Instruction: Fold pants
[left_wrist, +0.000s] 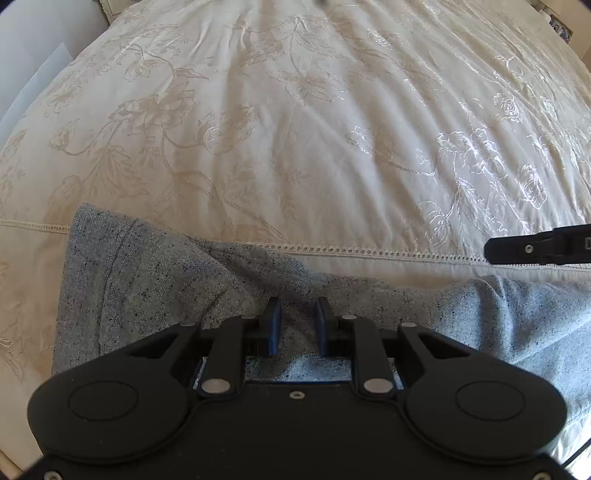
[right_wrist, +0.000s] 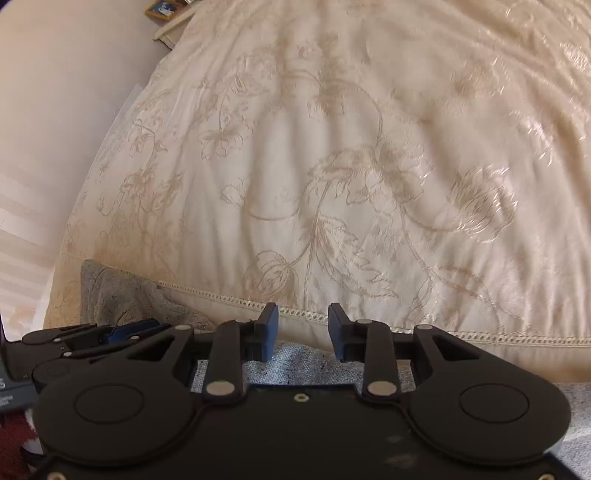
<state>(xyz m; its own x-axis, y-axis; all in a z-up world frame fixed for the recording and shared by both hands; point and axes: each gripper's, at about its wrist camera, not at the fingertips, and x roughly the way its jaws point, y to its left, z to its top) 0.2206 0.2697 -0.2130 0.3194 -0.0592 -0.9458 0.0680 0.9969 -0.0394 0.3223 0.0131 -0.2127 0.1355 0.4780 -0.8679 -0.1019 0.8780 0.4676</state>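
Cream floral bedspread (left_wrist: 295, 129), grey pants (left_wrist: 147, 280) rumpled, lace seam (left_wrist: 369, 253) behind

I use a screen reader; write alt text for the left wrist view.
The left gripper, jaws apart, hovers over grey flecked pants on a cream floral bedspread. The right gripper's black tip enters from the right edge.
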